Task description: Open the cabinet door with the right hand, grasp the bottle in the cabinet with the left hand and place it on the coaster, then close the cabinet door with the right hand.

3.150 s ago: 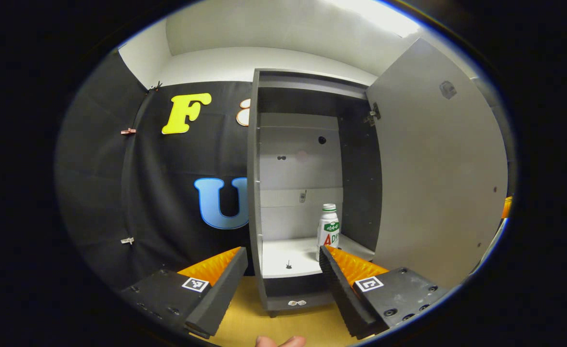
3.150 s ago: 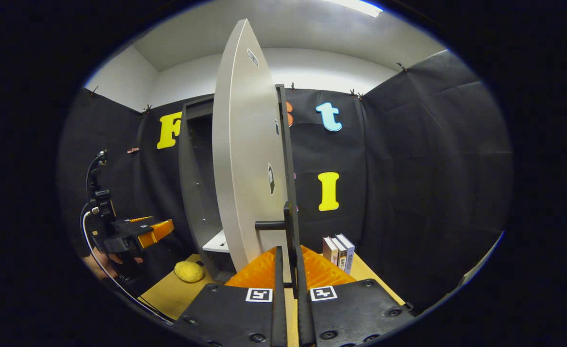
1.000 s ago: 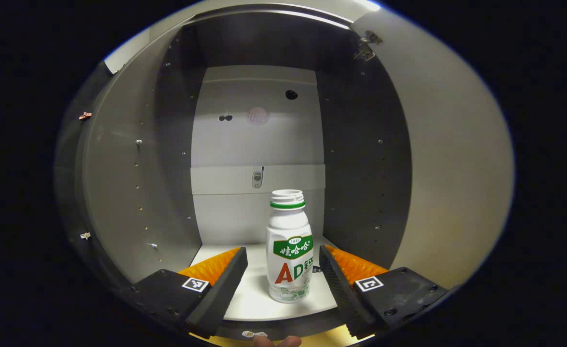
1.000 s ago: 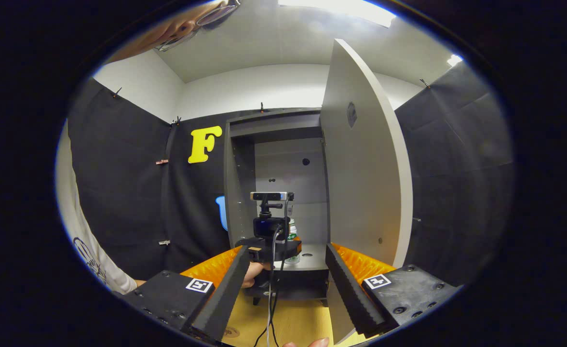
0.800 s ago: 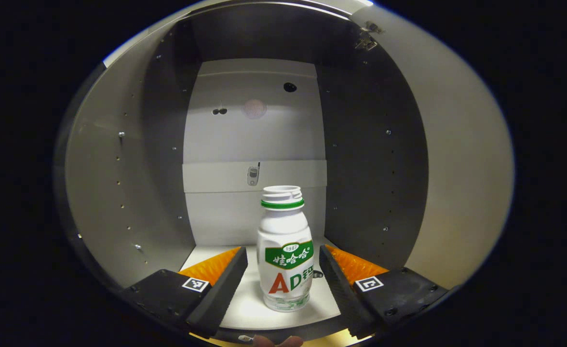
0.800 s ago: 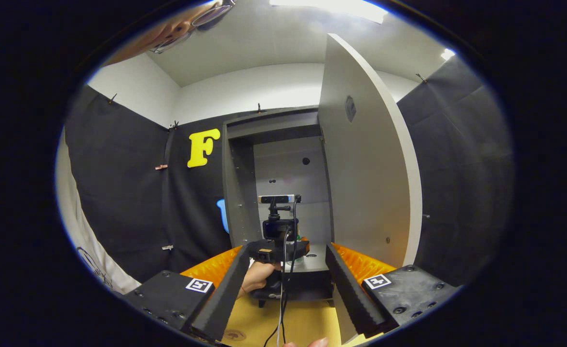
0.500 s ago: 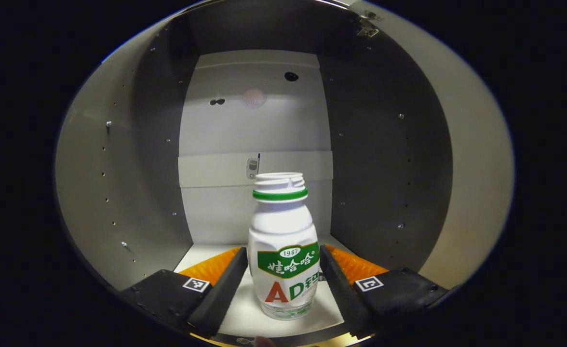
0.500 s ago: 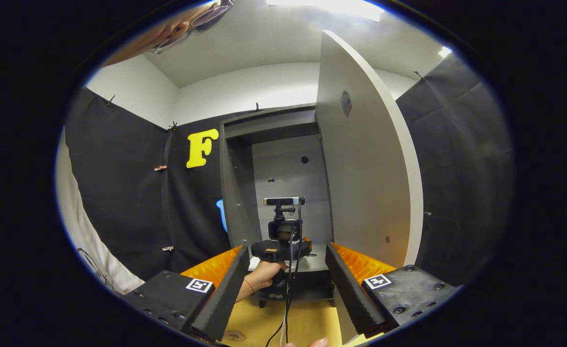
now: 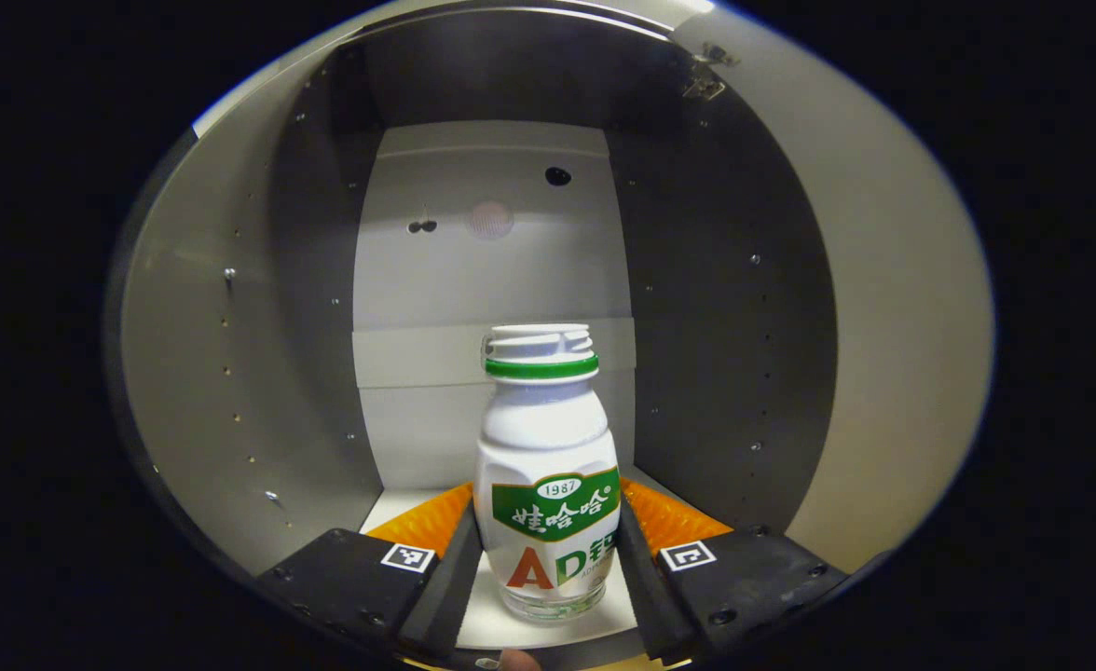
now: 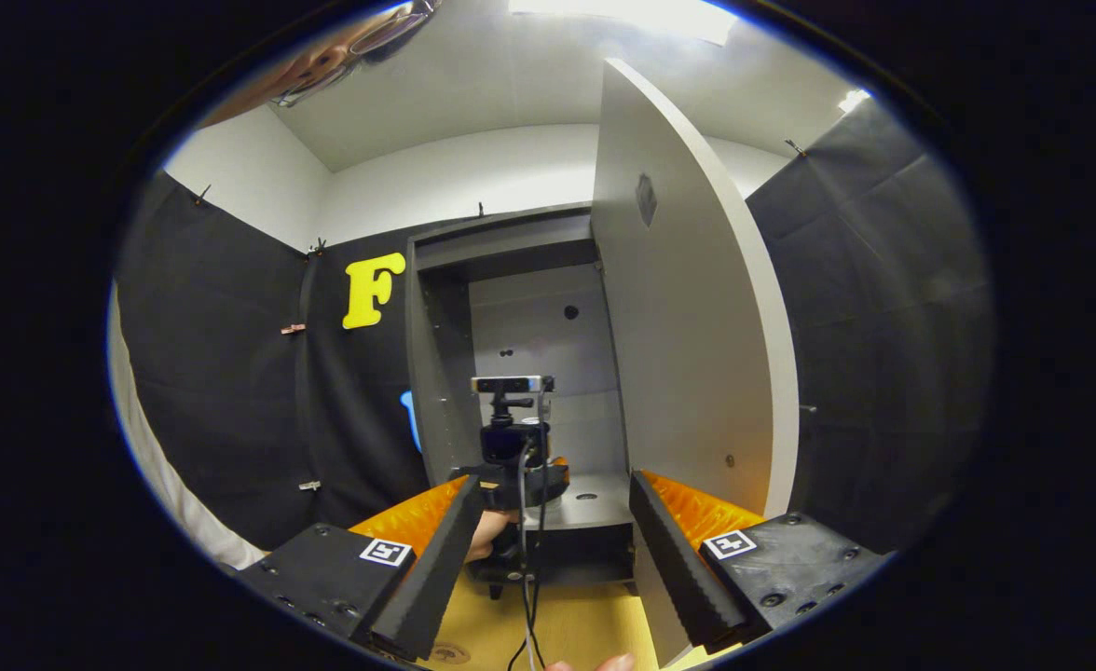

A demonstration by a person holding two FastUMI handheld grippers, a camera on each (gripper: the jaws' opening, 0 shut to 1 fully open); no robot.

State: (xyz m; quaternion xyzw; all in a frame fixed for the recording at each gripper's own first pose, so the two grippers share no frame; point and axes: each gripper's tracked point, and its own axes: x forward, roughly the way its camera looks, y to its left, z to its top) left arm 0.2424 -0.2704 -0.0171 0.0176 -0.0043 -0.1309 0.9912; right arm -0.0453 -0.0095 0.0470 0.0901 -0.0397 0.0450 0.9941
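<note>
A white bottle (image 9: 548, 466) with a green neck ring and a green label stands upright on the pale shelf (image 9: 382, 503) inside the open cabinet. My left gripper (image 9: 546, 508) is shut on it, one finger pressing on each side of its lower body. In the right gripper view, the left gripper (image 10: 515, 485) and the hand holding it reach into the cabinet (image 10: 501, 252). The grey door (image 10: 688, 326) stands swung out to the right. My right gripper (image 10: 548, 522) is open in front of the cabinet, holding nothing.
The cabinet's dark side walls (image 9: 725, 308) stand close on both sides of the bottle. A cable (image 10: 525, 596) hangs from the left gripper over the wooden table (image 10: 576, 624). A person's sleeve (image 10: 152, 466) is at the left.
My left gripper has moved in around the bottle and its fingers have closed on it. The right gripper let go of the door handle earlier and now stands back, open.
</note>
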